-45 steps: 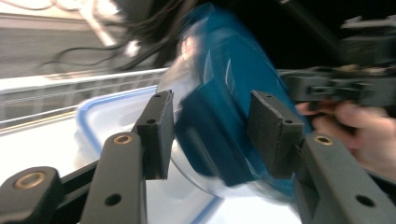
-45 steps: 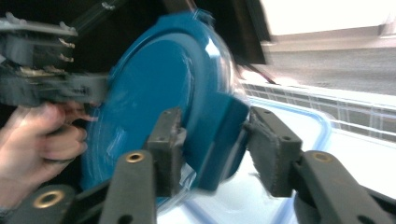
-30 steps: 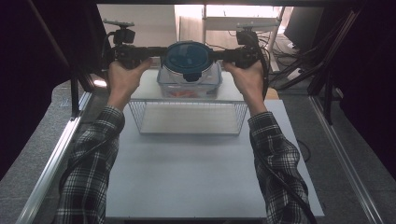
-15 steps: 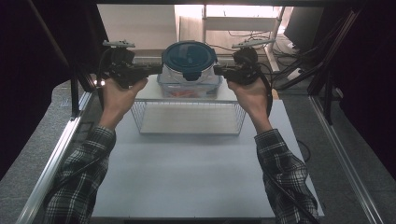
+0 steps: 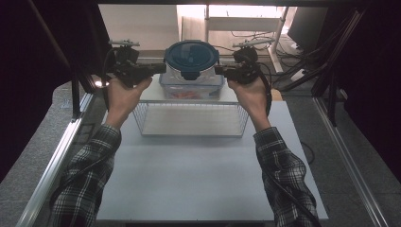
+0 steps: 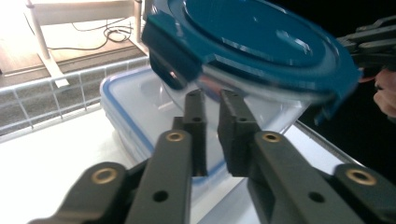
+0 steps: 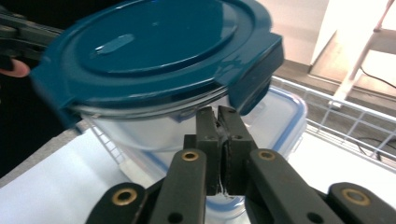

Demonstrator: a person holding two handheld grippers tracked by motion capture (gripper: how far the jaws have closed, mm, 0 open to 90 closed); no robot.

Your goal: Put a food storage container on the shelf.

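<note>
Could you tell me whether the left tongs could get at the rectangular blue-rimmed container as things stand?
Probably not: the left tongs sit under the round blue-lidded container, which hangs above the rectangular container.

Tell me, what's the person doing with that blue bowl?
A person has tongs in each hand and is holding a round bowl with a blue lid between them. The left tongs pinch its rim on one side, the right tongs on the other. The bowl is up in the air, tilted, above a clear box that sits on a wire rack on the white table.
</note>
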